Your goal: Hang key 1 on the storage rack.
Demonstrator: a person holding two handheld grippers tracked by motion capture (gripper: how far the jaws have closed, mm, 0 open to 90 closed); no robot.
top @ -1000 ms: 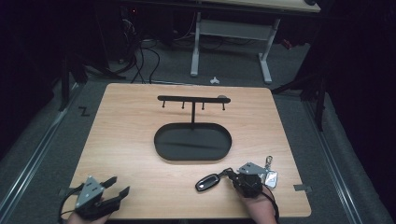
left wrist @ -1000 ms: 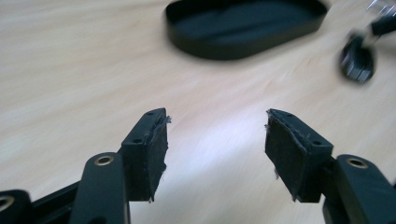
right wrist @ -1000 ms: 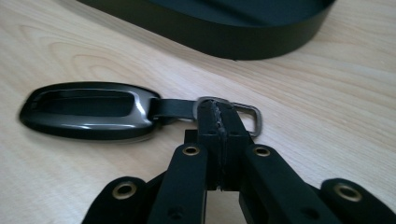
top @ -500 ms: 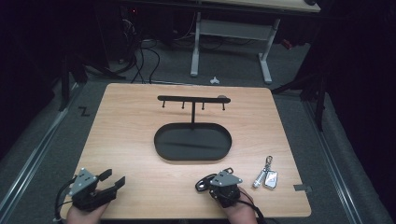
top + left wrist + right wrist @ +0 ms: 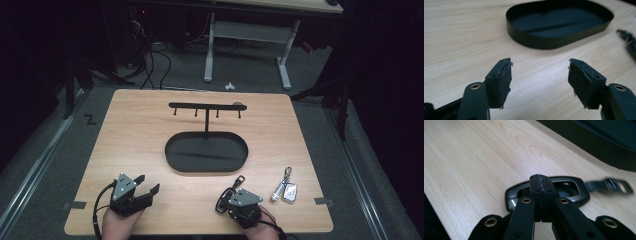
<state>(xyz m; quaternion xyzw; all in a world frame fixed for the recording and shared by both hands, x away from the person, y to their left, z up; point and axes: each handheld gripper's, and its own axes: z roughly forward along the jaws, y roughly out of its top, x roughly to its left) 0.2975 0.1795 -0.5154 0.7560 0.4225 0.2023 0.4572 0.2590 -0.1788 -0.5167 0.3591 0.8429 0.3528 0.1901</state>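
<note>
Now the right gripper point(image 5: 226, 199) sits low in the frame, a little right of centre, having slid leftward away from the silver keys point(image 5: 285, 190), which lie uncovered toward the lower right of the table point(image 5: 125, 130); 1 second ago that gripper was over them. Its jaws are pressed together with no gap, and in the right gripper view the closed tips point(image 5: 540, 185) hang directly over the black key fob point(image 5: 549, 191), whose strap and buckle point(image 5: 616, 185) trail off to the right edge of that frame. Whether the fob is actually pinched or merely lies beneath the tips cannot be told from these views, since the jaws meet in front of it. In the high view the black key fob point(image 5: 231, 188) pokes out just above the gripper, pointing up toward the black oval tray point(image 5: 172, 150) at the middle of the frame, from which the hook stand point(image 5: 206, 106) rises with its 4 pegs bare. The left gripper point(image 5: 145, 192) has drifted down to the lower left and is spread wide with nothing between its pads point(image 5: 499, 83); the tray point(image 5: 554, 42) fills the top of its view. My reading is that attention has shifted from the silver keys to the fob, and that hanging or traying has not begun.
</note>
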